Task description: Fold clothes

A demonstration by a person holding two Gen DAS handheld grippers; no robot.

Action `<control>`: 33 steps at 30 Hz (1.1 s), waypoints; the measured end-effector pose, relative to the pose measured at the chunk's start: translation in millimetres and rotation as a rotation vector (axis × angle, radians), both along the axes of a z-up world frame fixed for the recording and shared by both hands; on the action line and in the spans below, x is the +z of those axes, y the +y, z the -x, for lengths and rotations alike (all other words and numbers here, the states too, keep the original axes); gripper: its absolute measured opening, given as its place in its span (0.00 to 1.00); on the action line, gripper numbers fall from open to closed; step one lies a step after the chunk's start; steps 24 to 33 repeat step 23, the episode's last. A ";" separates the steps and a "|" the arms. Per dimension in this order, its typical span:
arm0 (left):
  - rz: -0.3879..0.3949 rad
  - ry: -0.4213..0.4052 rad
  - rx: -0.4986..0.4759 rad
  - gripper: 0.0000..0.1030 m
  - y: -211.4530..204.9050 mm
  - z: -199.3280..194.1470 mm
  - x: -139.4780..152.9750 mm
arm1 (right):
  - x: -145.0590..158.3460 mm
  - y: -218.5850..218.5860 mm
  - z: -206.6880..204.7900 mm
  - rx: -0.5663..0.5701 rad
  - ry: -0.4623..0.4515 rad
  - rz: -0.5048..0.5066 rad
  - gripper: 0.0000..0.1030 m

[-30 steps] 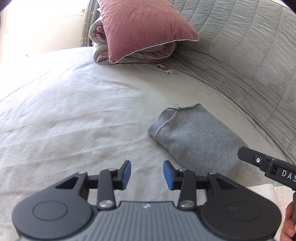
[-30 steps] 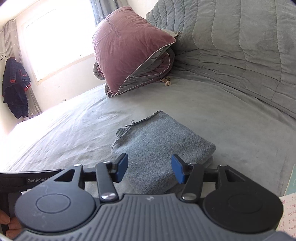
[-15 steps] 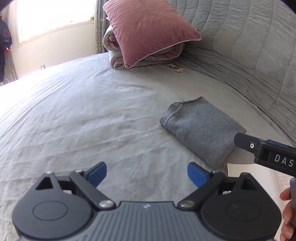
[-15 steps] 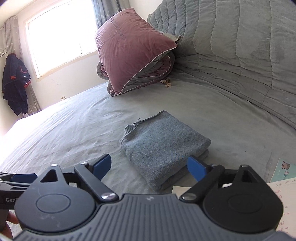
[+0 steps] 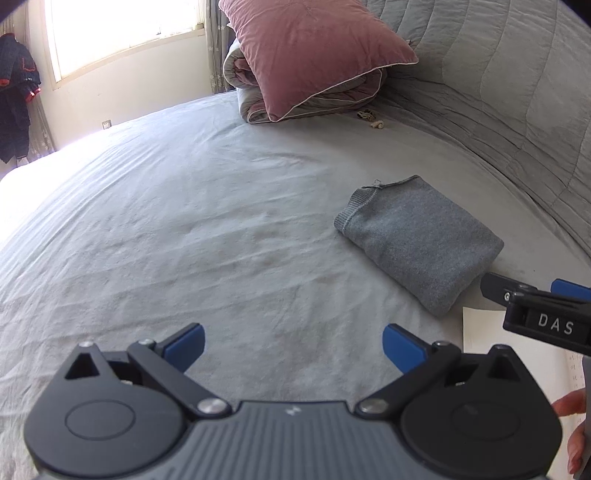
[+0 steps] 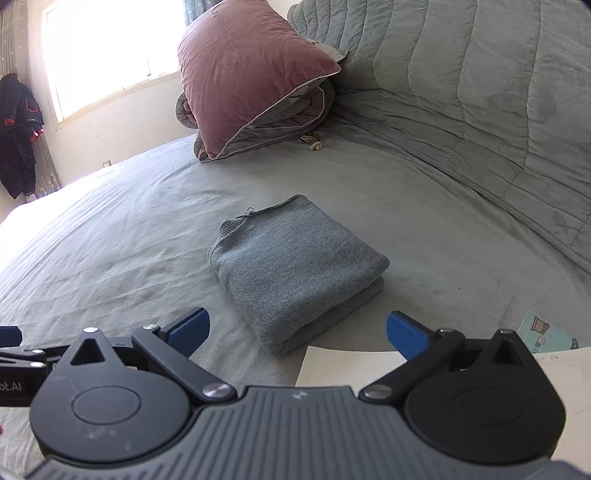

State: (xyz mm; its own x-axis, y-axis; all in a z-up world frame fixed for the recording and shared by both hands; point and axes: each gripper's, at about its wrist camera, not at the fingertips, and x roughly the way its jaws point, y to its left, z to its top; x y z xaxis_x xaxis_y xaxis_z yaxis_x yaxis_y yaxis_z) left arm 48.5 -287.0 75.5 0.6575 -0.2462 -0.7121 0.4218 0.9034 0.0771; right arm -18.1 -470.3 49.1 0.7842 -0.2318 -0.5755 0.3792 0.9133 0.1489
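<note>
- Where the light comes in from the window (image 5: 122, 33) at far left, the bed (image 5: 184, 229) shows a wide pale grey sheet, lightly creased, bare over most of its left and middle.
- Dark jacket (image 5: 14, 107) hangs by the window, curtain beside it.
- Quilted grey cover (image 6: 480, 110) rises along the bed's right side and far end; pink pillow (image 6: 243, 74) sits on a rolled duvet at the far end, a small beige object (image 6: 314, 142) just beside it on the sheet.
- Folded grey garment (image 6: 295, 269) lies flat on the sheet, right of centre, near the quilted cover but apart from it; ribbed edge at its far-left corner.
- White paper sheets (image 6: 347, 365) lie at the near bed edge, one corner just beside the garment's near end; a small printed card (image 6: 546, 332) further right.
- Open room: whole left half of the bed; right side hemmed by the quilted cover.
- Left gripper (image 5: 293, 347) spread wide, nothing between its blue pads, over bare sheet, left of the garment.
- Right gripper (image 6: 297, 332) spread wide, released, just short of the garment's near end, not touching it.
- A hand (image 5: 576, 424) shows at the right edge of the left wrist view.
</note>
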 end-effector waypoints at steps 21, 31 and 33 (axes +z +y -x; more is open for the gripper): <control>-0.047 0.047 -0.037 1.00 -13.7 8.5 -11.9 | 2.0 -7.1 1.5 -0.018 0.008 0.015 1.00; -0.046 0.046 -0.039 1.00 -13.2 9.3 -11.0 | 2.3 -7.2 1.0 -0.018 0.008 0.017 1.00; -0.046 0.046 -0.039 1.00 -13.2 9.3 -11.0 | 2.3 -7.2 1.0 -0.018 0.008 0.017 1.00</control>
